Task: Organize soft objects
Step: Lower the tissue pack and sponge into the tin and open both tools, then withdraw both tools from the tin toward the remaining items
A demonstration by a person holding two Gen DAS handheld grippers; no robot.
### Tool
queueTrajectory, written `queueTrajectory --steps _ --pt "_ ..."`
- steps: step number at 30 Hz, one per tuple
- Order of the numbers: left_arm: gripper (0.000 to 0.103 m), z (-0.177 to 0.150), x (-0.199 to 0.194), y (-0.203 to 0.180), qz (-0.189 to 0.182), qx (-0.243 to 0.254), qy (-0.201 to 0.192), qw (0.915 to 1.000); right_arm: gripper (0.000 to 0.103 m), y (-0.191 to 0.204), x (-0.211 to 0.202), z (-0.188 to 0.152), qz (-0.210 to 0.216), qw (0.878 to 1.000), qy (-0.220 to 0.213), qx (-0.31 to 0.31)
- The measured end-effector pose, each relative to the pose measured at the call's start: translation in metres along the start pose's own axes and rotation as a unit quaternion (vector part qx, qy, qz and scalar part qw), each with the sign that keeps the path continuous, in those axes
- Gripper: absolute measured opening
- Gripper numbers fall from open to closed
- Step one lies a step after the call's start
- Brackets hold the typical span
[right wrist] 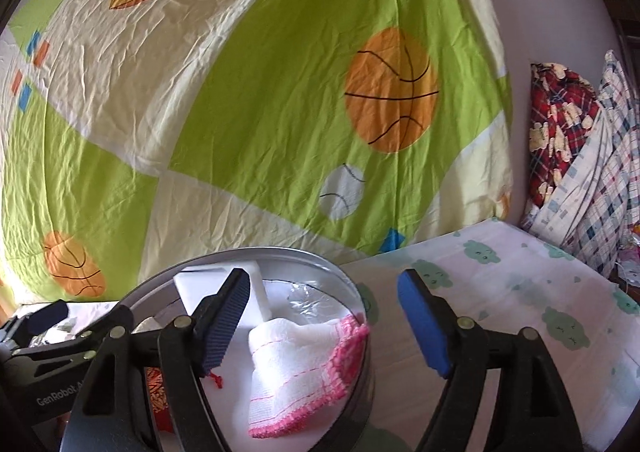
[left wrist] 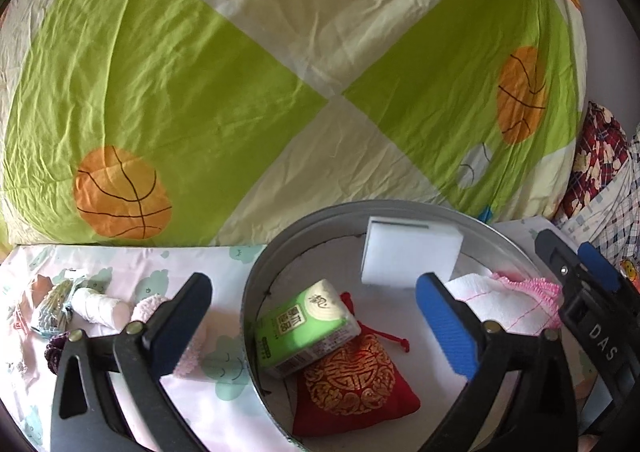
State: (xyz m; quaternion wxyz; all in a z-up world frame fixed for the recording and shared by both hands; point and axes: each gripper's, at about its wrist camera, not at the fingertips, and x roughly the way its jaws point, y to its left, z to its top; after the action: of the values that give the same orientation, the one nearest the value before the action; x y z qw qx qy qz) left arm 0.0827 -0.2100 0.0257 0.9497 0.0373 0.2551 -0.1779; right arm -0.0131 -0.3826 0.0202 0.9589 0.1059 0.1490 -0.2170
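Observation:
A round metal tin point(left wrist: 256, 284) sits on the bed sheet. It holds a green tissue pack point(left wrist: 308, 328), a red embroidered pouch point(left wrist: 352, 384), a white sponge block point(left wrist: 412, 256) and a white cloth with pink edging point(left wrist: 504, 304). My left gripper point(left wrist: 318, 316) is open above the tin's left half, its left finger outside the rim and nothing gripped. My right gripper point(right wrist: 324, 324) is open over the white cloth point(right wrist: 304, 364), which lies loose against the tin's rim point(right wrist: 240, 254); the pads do not press on it. The sponge block point(right wrist: 256, 304) stands behind the cloth.
Left of the tin lie a white roll point(left wrist: 100, 308), a pink fluffy piece point(left wrist: 148, 306), a bluish knitted item point(left wrist: 52, 308) and a dark purple item point(left wrist: 54, 352). A green and cream quilt point(left wrist: 240, 91) rises behind. Plaid clothes point(right wrist: 580, 155) are piled at the right.

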Motion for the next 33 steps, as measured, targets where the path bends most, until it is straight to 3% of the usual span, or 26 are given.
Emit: queueTrajectory --steps 7,12,17,23,33 --pt "0.103 -0.003 -0.012 0.006 0.012 0.002 -0.012 0.9999 0.078 -0.004 -0.005 -0.002 -0.004 1.000 -0.022 0.007" --pt "0.103 -0.010 -0.032 0.013 0.040 0.012 -0.037 0.9984 0.078 -0.003 -0.018 -0.003 -0.003 0.998 -0.060 0.007" --pt "0.103 -0.027 -0.048 0.030 0.062 0.017 -0.044 0.9969 0.078 0.002 -0.024 -0.007 0.006 0.998 -0.068 0.001" --pt "0.103 -0.044 -0.070 0.053 0.102 0.029 -0.081 0.9911 0.078 0.007 -0.050 -0.015 -0.002 0.991 -0.131 0.007" --pt "0.103 -0.064 -0.078 0.105 0.147 0.050 -0.083 0.9844 0.078 0.021 -0.063 -0.026 0.004 0.995 -0.092 0.049"
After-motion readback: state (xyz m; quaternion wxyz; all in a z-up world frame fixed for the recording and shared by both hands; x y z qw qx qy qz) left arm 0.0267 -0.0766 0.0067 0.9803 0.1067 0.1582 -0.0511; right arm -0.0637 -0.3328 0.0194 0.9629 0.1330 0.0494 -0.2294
